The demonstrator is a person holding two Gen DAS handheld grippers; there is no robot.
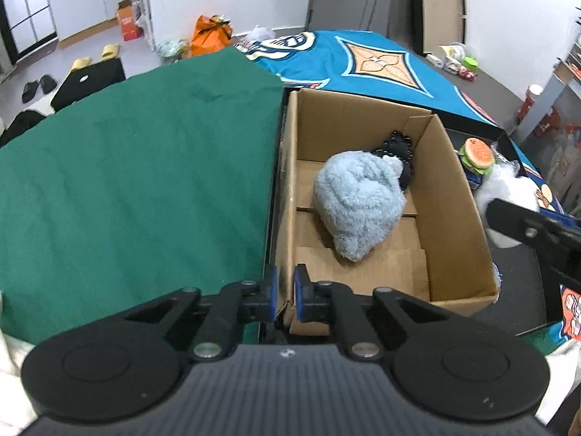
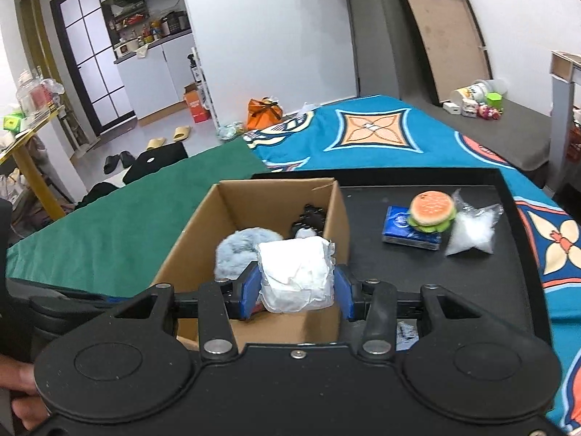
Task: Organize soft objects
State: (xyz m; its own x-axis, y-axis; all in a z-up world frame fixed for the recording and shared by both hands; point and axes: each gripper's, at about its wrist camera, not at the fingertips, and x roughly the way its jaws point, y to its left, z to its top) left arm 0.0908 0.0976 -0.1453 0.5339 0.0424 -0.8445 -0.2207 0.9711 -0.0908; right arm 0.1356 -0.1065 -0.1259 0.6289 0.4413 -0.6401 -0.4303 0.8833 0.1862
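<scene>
A cardboard box (image 1: 450,196) stands on a black tray, holding a fluffy light-blue plush (image 1: 357,200) and a black knobbly item (image 1: 397,149). My left gripper (image 1: 285,296) is shut on the box's near left wall. My right gripper (image 2: 297,285) is shut on a white tissue pack (image 2: 296,278), held over the box's (image 2: 189,250) near right corner, above the plush (image 2: 236,250). A burger toy (image 2: 432,210) rests on a blue packet (image 2: 397,230), with a clear bag of white stuffing (image 2: 472,232) beside it, right of the box.
A black tray (image 2: 472,309) lies on a bed with a green cloth (image 1: 127,163) at left and a teal patterned blanket (image 2: 381,134) behind. Shoes, an orange bag (image 2: 263,110) and boxes lie on the floor beyond the bed.
</scene>
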